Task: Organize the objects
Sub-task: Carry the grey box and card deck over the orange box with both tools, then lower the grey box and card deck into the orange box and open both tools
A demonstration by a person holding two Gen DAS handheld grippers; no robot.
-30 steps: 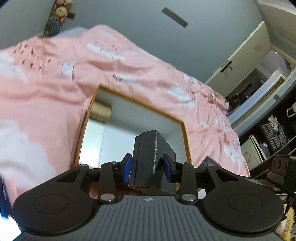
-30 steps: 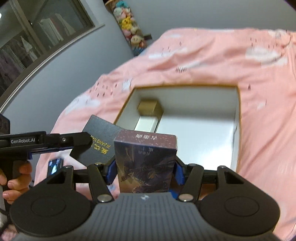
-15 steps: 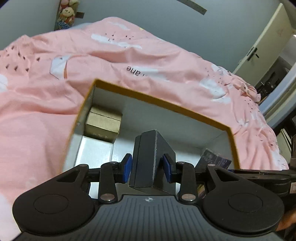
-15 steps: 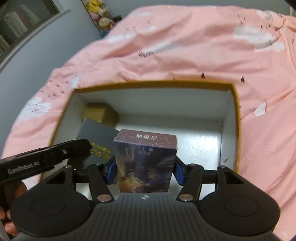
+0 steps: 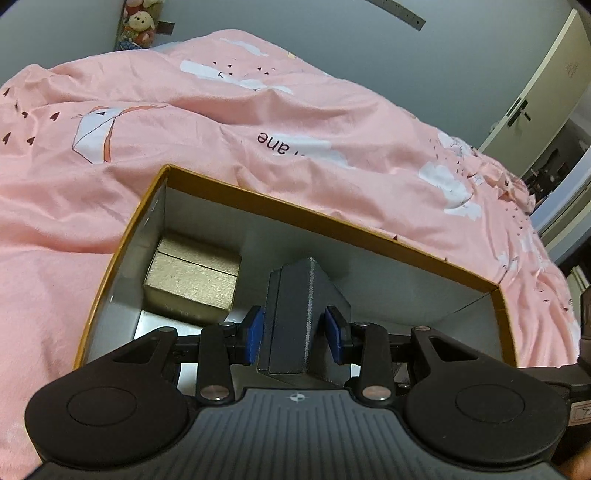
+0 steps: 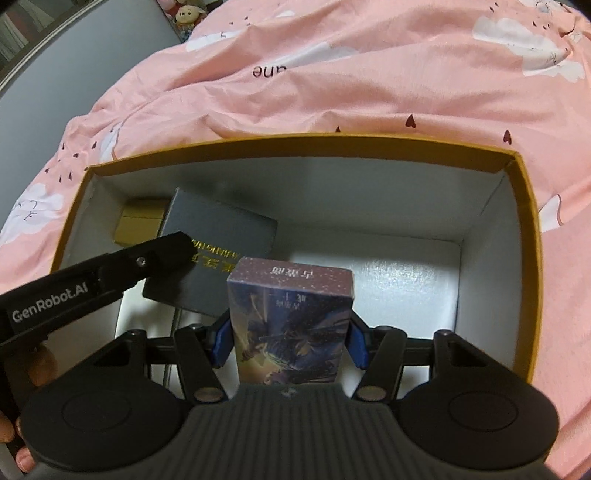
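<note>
A large open cardboard box (image 5: 332,218) (image 6: 295,142) with an ochre rim and white inside lies on the pink bedspread. A small gold box (image 5: 192,282) (image 6: 138,223) sits in its far left corner. My left gripper (image 5: 294,334) is shut on a dark grey box (image 5: 295,321) (image 6: 218,236) with gold lettering, held over the box's inside beside the gold box. My right gripper (image 6: 290,343) is shut on a purple illustrated card box (image 6: 291,325), held above the white floor near the middle. In the right wrist view the left gripper's finger (image 6: 155,260) crosses in from the left.
The pink bedspread (image 5: 258,122) (image 6: 369,74) with white clouds surrounds the box on all sides. Plush toys (image 5: 138,27) (image 6: 188,14) sit by the grey wall at the head of the bed. A door (image 5: 535,92) stands at the far right. A person's fingers (image 6: 22,454) show at lower left.
Both grippers have come forward and down over the open box, tilting more steeply downward. The gold box has come into clear view. Both grips are unchanged.
</note>
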